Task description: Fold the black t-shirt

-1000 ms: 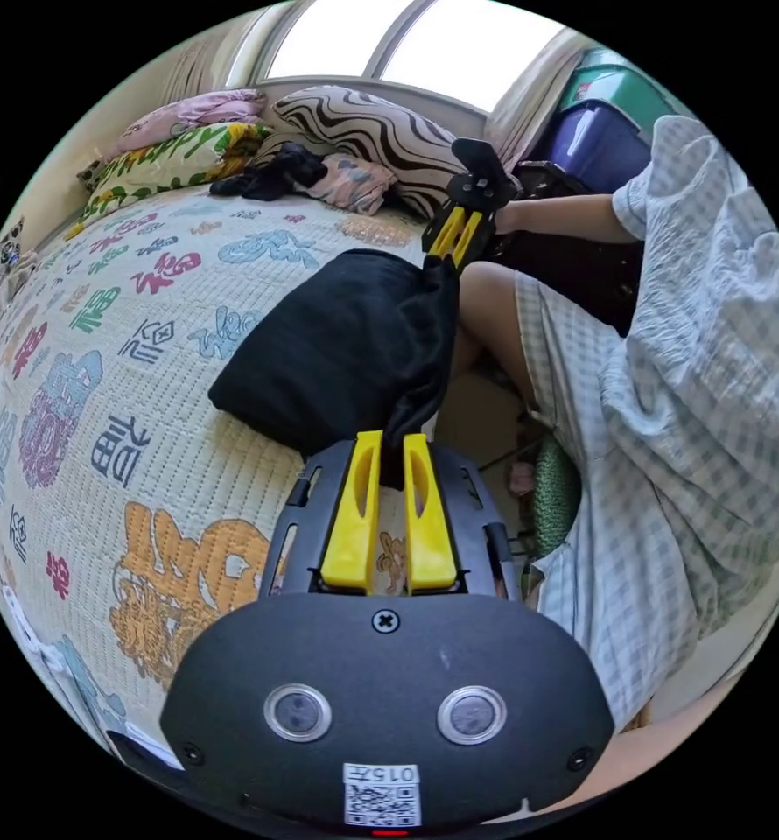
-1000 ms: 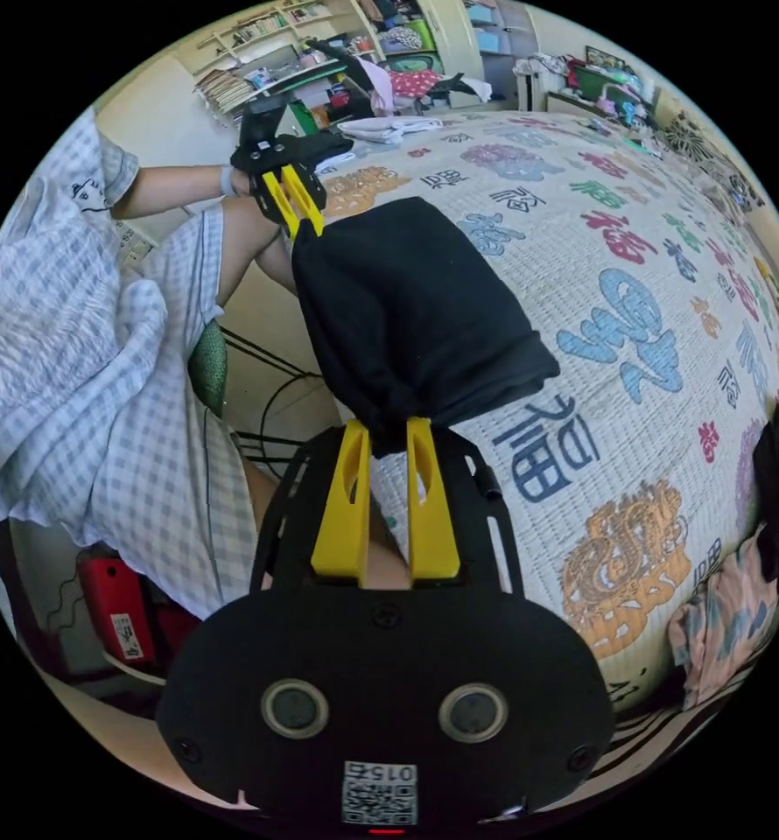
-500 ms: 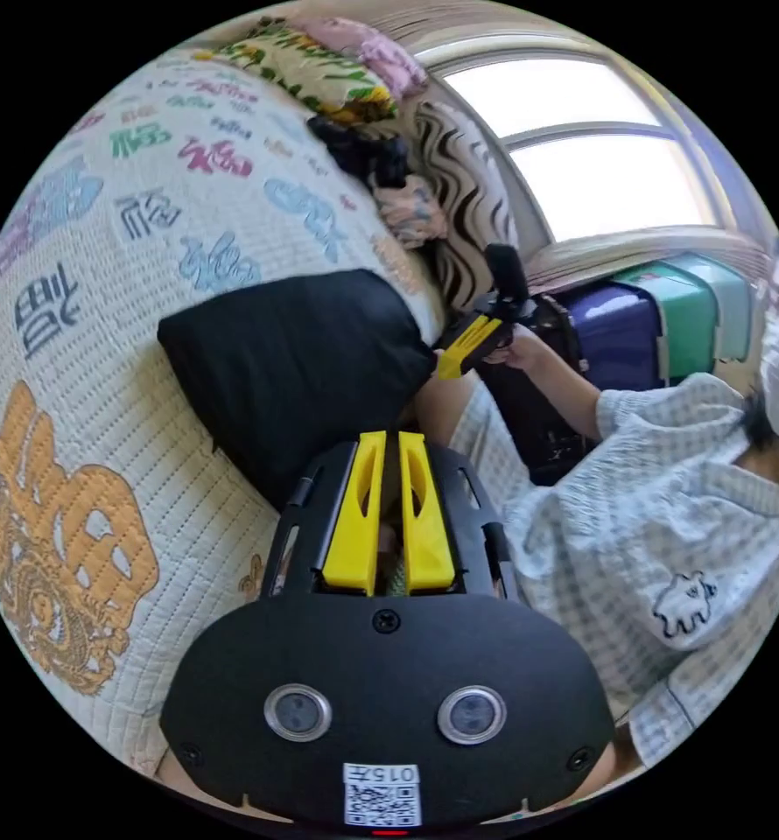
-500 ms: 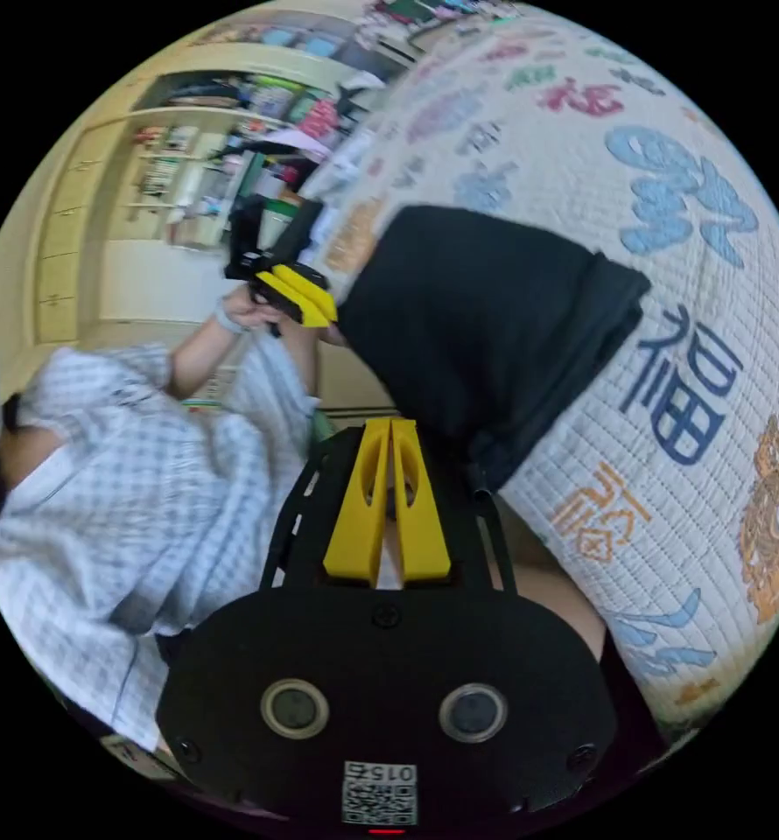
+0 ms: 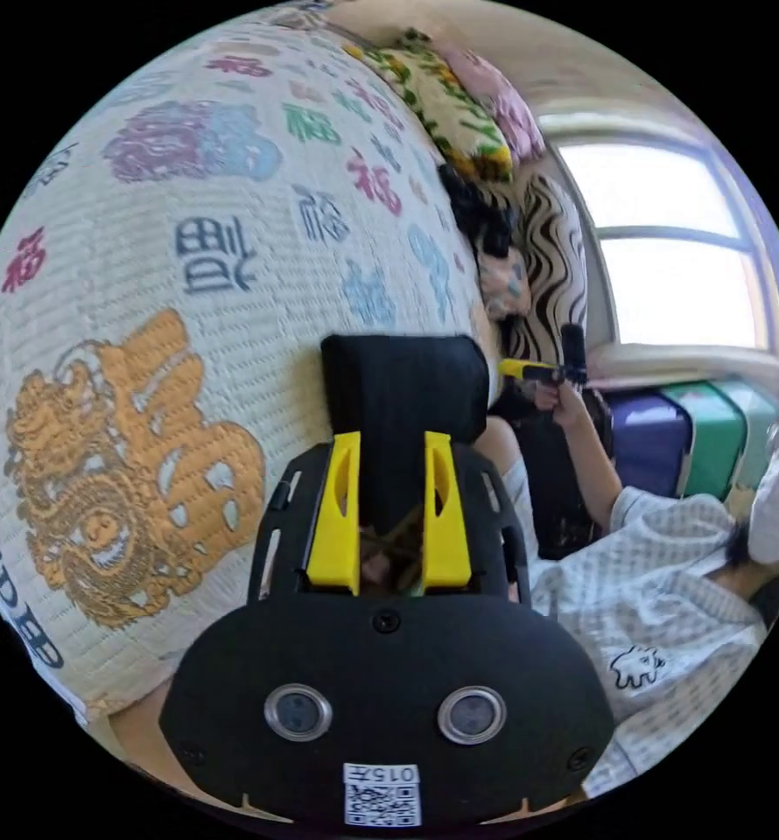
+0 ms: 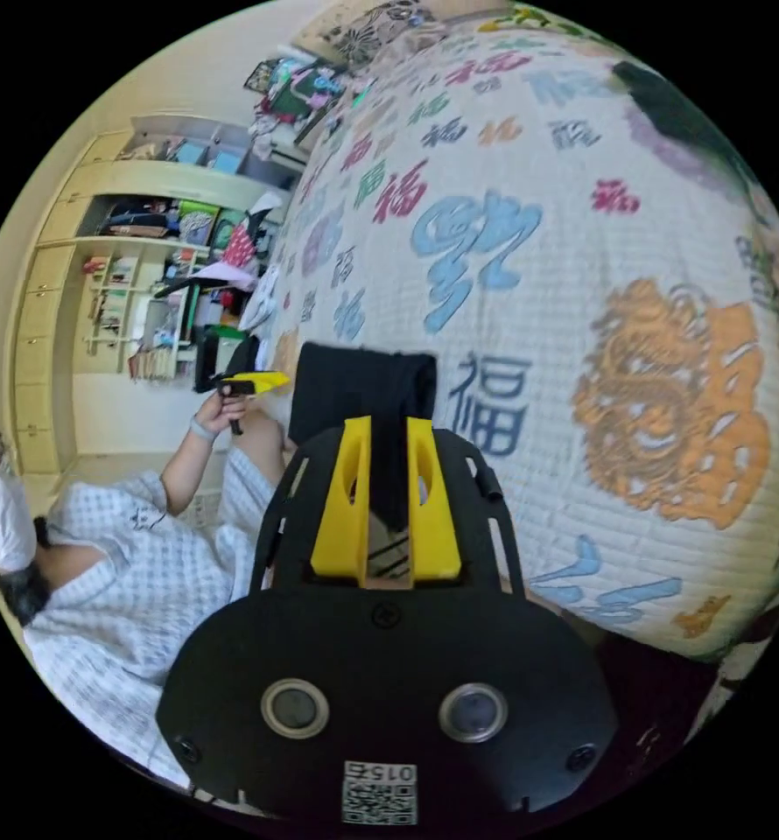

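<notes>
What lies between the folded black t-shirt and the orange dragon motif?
Just bare quilt lies between the black t-shirt and the orange dragon motif, seen in the left gripper view.

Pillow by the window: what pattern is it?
Black-and-white wavy zebra stripes on the pillow, clearest in the left gripper view.

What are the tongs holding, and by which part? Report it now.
Nothing is held. The left tongs and right tongs stand open, clear of the black t-shirt, which lies folded on the bedspread.

Folded black tee (image 5: 403,385) btwn parted left tongs (image 5: 390,442).
</notes>
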A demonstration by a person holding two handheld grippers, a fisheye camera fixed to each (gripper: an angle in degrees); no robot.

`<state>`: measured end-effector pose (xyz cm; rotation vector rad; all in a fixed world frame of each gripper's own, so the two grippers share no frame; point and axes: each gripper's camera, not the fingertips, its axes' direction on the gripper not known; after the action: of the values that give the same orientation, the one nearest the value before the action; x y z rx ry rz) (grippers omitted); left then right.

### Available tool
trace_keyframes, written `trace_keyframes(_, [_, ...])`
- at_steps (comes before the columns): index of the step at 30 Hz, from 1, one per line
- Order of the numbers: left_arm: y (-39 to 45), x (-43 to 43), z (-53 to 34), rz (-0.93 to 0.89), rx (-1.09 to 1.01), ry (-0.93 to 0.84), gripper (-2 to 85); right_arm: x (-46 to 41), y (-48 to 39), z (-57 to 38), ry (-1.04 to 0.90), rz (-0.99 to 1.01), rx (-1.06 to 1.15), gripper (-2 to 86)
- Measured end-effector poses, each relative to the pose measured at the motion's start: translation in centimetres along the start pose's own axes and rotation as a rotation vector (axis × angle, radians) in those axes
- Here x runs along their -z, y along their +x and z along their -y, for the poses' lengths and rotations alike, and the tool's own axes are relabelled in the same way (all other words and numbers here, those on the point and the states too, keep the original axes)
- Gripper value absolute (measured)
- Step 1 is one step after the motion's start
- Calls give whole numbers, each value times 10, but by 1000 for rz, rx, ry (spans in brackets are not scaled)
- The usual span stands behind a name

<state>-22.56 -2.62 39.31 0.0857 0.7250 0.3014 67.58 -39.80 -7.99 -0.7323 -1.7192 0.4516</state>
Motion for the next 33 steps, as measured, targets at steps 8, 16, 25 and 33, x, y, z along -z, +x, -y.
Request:
trace_keyframes(8, [-49, -9, 85, -97, 130, -70, 112, -40, 41, 111, -155, 105, -114, 90])
trace_keyframes(16, [-82, 36, 77, -180, 161, 4, 14, -28, 87, 134, -105, -9, -223, -1])
trace_keyframes(25, [-77, 101, 40, -260, 116, 64, 105, -11, 108, 112, 17, 329, -60, 114])
trace_keyframes(33, [-83, 134, 13, -302, 38, 67, 134, -59, 141, 104, -44, 410, 27, 167])
